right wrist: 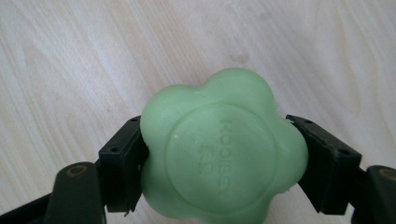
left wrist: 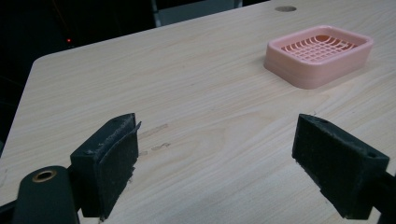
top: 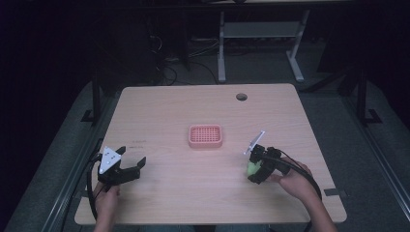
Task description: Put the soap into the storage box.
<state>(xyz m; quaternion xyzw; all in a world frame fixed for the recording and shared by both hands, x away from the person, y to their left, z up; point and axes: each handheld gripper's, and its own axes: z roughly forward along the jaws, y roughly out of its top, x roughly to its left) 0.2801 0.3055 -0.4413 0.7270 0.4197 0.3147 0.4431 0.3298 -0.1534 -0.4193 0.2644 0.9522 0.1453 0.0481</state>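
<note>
A pale green flower-shaped soap (right wrist: 219, 149) is pinched between the two black jaws of my right gripper (right wrist: 217, 161), just over the wooden table. From above, that gripper (top: 257, 166) sits at the table's right front, with the soap (top: 252, 168) a small green patch under it. A pink slatted soap dish (top: 206, 136) lies at the table's middle, empty. My left gripper (top: 131, 162) rests near the left front edge, jaws spread wide. Along its jaws (left wrist: 219, 168) I see bare wood, and the pink dish (left wrist: 320, 53) farther off to the upper right.
The light wooden table (top: 208, 193) has a round cable hole (top: 241, 96) near its far edge. Beyond it stand the legs of a metal frame (top: 221, 48) and some floor cables in the dark. A hand holds each gripper at the table's near edge.
</note>
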